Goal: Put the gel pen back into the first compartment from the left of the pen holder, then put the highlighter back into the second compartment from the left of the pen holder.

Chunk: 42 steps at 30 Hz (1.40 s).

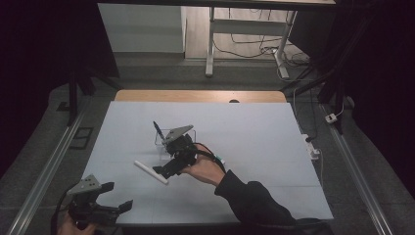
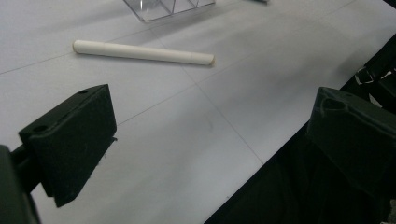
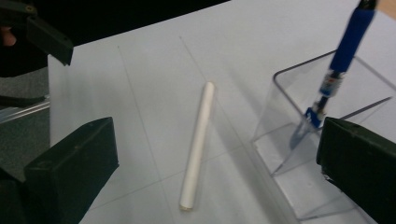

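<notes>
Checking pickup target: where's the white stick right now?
High view: white stick lies flat on the white sheet, just left of the right claw, near the clear holder.

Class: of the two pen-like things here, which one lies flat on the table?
The white stick lies flat on the sheet; the blue pen stands tilted in the clear holder.

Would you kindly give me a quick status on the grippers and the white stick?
Right hand-held gripper open, above the white stick. Stick flat on the table, untouched, beside the clear holder with the blue pen. Left hand-held gripper open, empty. Path clear.
</notes>
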Motion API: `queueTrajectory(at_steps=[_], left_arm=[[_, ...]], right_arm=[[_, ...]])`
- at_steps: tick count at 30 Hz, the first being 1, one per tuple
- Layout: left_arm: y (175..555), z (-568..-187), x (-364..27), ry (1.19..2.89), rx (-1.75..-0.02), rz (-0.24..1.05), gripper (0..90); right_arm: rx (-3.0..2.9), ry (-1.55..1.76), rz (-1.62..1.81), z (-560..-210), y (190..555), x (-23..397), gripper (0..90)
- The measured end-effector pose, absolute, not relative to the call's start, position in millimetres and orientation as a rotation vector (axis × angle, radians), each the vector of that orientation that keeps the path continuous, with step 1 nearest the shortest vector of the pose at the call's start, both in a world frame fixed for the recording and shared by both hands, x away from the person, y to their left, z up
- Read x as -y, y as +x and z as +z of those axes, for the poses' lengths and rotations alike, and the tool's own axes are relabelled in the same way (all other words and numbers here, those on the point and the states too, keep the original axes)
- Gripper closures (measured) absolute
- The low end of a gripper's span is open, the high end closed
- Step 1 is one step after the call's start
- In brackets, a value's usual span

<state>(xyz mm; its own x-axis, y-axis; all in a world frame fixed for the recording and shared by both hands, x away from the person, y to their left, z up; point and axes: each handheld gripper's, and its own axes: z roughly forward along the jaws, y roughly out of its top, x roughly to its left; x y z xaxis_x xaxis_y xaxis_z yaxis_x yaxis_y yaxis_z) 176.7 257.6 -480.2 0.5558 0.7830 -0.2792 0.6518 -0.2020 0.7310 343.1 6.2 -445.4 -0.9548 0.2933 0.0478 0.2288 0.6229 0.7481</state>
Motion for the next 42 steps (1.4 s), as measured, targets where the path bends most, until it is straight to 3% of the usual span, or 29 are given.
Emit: queueTrajectory(at_steps=[30,36,42], left_arm=[[177,-480,-257,1.934,-1.157,0.185,1.5],[177,-480,-257,1.936,-1.156,0.185,1.5],[177,-481,-257,1.937,-1.154,0.183,1.6]], right_arm=[[-2.905,0.330,1.075,-500,333,-53,0.0],[-2.903,0.334,1.007,-515,335,-65,9.6],[-2.901,0.370,0.930,-526,339,-73,30.2]])
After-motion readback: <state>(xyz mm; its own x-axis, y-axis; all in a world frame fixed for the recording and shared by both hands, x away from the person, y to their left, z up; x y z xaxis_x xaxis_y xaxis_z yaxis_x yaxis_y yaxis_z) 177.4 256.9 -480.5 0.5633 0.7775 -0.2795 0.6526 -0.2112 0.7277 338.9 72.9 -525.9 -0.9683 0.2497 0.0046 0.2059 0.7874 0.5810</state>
